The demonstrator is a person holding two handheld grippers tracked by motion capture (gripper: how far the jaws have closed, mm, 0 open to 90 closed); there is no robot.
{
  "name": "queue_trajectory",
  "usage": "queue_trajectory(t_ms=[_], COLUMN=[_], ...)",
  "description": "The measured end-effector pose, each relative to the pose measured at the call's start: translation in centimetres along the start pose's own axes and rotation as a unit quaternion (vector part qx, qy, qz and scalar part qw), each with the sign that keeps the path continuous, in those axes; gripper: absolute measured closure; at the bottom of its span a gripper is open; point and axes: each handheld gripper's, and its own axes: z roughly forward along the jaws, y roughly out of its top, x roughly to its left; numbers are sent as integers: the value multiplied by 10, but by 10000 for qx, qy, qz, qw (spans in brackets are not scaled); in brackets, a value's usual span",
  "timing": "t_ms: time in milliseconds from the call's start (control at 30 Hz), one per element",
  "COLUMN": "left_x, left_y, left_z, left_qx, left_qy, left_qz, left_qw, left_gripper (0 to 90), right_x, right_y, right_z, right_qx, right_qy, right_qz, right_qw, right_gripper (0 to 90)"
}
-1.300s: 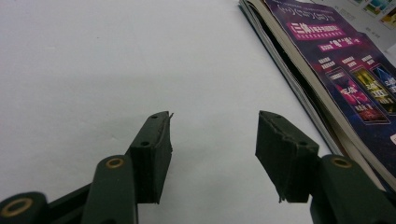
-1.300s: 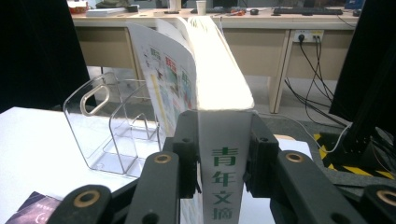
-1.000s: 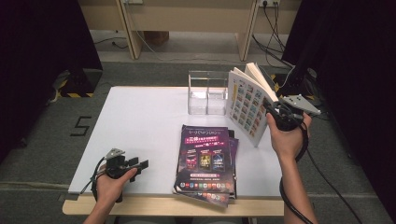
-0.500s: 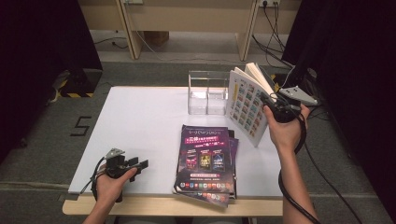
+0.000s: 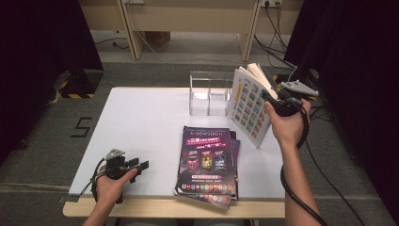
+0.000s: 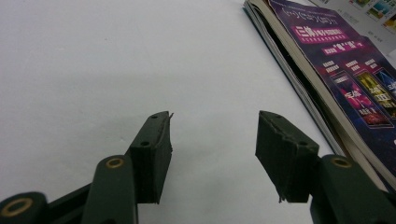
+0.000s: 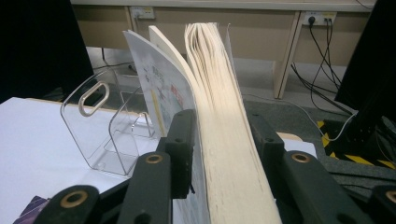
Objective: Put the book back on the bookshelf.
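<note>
Presently the right gripper point(image 5: 276, 100) clamps a thick white-covered book with a grid of small coloured pictures on its cover point(image 5: 249, 106), held upright at the far right of the white table point(image 5: 141, 122), its lower corner on or just above the tabletop, just right of the clear acrylic two-slot file holder point(image 5: 209, 94). In the right gripper view the jaws press both faces of the book point(image 7: 224, 140) near its spine edge while the pages fan loose above.

Risk: the loose pages could splay or catch the holder's divider, and the book could slip or knock the light holder.

The left gripper point(image 5: 136, 165) rests idle, jaws parted on nothing, near left, beside the purple-covered magazines stacked flat point(image 5: 207, 162).

Against the earlier frame, the book stands slightly higher and nearer the holder; the right jaws have just been closing on it.
</note>
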Motion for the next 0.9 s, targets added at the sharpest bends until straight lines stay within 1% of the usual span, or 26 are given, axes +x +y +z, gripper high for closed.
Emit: queue_trajectory(t_ms=[33,167,300,367,467,533,633,667,767,833,900], left_x=[0,0,0,0,0,0,0,0,0,0,0], left_y=[0,1,1,1,1,1,1,1,2,2,1], left_z=[0,-1,-1,-1,-1,0,-1,-1,-3,-2,-1], left_qx=[3,-22,-8,-13,-15,-4,-14,-38,-52,-36,-12], left_qy=[9,20,12,14,13,11,20,16,24,34,26], left_qz=[0,-1,5,0,0,7,22,-8,-6,-9,10], left_qw=[10000,10000,10000,10000,10000,10000,10000,10000,10000,10000,10000], left_gripper=[448,448,448,448,448,448,447,447,446,446,446], right_x=[0,2,2,3,4,4,4,4,6,6,6], right_y=[0,2,3,4,5,6,7,8,9,9,8], right_z=[1,2,5,6,8,10,12,12,13,13,12], right_qx=[-4,65,174,218,284,371,455,496,534,508,492], right_qy=[-23,-5,-24,-4,-10,-39,-64,-60,-101,-117,-116], right_qz=[-27,15,-57,-33,-69,-90,-116,-92,-119,-140,-106], right_qw=[10000,10000,9998,9998,9996,9993,9989,9987,9985,9985,9987], right_gripper=[670,669,667,667,668,678,719,727,736,738,740])
